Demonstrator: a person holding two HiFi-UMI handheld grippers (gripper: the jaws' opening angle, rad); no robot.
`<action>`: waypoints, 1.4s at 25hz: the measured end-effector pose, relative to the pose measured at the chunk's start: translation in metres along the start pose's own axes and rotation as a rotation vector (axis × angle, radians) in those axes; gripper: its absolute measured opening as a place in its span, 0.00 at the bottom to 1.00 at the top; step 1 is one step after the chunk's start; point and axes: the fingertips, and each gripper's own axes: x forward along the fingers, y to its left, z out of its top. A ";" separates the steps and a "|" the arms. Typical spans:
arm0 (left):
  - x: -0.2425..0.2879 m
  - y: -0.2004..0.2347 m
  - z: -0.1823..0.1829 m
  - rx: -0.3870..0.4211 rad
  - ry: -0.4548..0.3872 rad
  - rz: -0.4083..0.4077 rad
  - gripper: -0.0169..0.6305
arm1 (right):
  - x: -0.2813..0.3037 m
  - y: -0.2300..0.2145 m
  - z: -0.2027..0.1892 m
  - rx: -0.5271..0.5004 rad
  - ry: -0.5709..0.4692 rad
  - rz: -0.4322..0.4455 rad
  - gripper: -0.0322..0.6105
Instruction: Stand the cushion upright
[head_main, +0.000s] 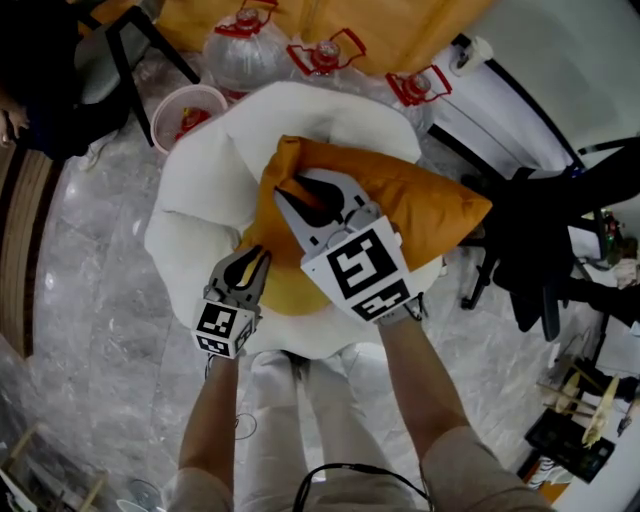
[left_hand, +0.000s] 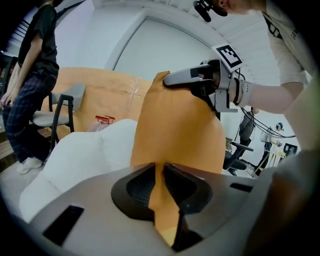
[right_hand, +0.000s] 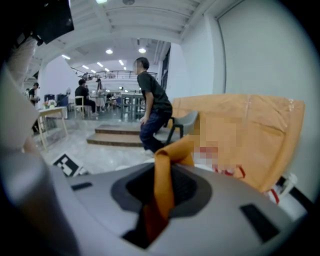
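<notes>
Far left, a pink bucket holds something red; three clear jugs stand to its right. The orange cushion rests tilted on the white beanbag. The left gripper pinches its near-left edge, and the right gripper is clamped on its far-left corner.
</notes>
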 end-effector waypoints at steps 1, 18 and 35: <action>0.000 0.002 0.000 -0.004 -0.002 0.003 0.15 | 0.004 0.001 0.001 -0.006 -0.002 0.012 0.17; 0.021 0.026 0.034 -0.049 -0.114 -0.004 0.13 | 0.070 -0.031 -0.004 -0.126 0.055 0.034 0.17; 0.038 0.026 0.068 -0.012 -0.173 0.064 0.13 | -0.029 -0.080 -0.036 0.027 -0.153 -0.150 0.48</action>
